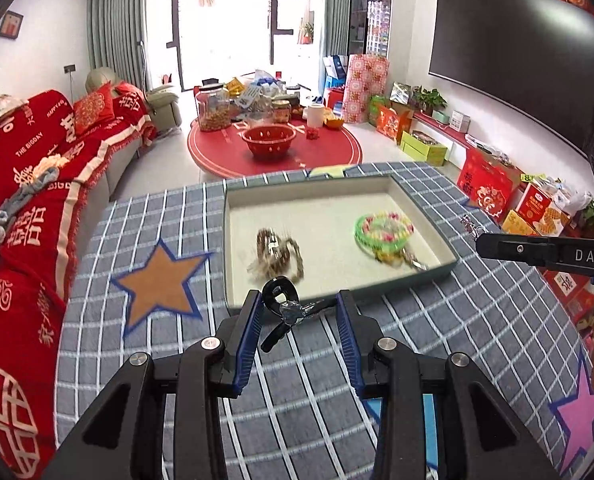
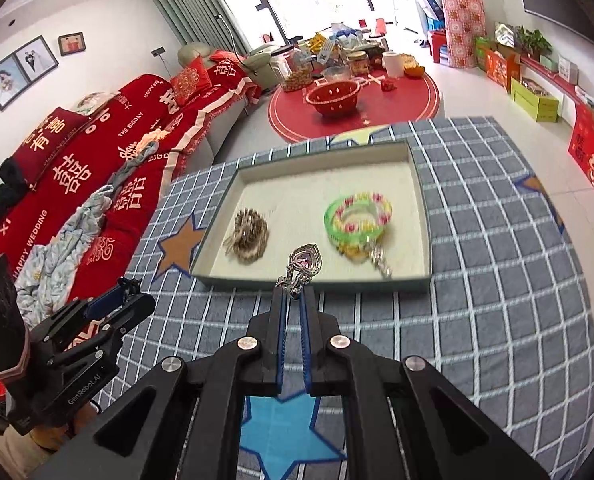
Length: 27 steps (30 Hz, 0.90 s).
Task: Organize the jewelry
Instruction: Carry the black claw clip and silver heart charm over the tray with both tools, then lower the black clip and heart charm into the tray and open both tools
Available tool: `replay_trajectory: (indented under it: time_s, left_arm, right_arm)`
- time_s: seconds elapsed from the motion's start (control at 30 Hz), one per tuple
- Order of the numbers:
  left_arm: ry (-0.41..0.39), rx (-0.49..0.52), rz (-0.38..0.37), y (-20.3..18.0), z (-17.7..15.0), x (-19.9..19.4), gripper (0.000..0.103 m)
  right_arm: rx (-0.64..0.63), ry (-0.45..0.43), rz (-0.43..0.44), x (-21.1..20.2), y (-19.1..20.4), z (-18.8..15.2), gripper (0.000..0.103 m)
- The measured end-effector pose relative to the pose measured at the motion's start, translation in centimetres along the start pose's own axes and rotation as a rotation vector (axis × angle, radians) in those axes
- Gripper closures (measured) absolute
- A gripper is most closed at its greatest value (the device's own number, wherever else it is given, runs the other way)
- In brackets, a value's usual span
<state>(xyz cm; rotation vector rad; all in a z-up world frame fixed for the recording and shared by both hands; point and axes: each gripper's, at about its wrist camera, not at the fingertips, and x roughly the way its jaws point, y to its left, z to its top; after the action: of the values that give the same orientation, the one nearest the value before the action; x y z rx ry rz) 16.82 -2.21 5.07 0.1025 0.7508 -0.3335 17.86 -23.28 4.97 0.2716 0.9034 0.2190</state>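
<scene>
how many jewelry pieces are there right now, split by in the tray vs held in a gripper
In the tray: 2, a brown beaded bracelet pile and a green and pastel bangle cluster
Held in the right gripper: 1, a heart pendant
Held in the left gripper: 1, a black clasp piece
Total: 4

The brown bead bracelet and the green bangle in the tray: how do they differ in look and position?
The brown bead bracelet is dull brown and bunched into a loose heap; the green bangle is bright, translucent and keeps a round ring shape. The brown bracelet lies in the tray's left half, the green bangle in the right half, with other pieces around it. Both rest inside the same shallow tray.
</scene>
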Motion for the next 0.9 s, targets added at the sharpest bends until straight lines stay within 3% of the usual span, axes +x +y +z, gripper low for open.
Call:
replay_trajectory:
  time_s: [0.37, 0.9]
  left_arm:
    - [-0.012, -0.038, 0.041, 0.9, 6.0, 5.0, 0.053]
    - [0.112, -0.051, 0.054, -0.4, 3.9, 13.4, 0.053]
  right_arm:
    - [0.013, 0.000, -0.051, 3.1, -1.5, 5.5, 0.096]
    - [0.060, 0.144, -0.095, 9.8, -5.6, 3.0, 0.096]
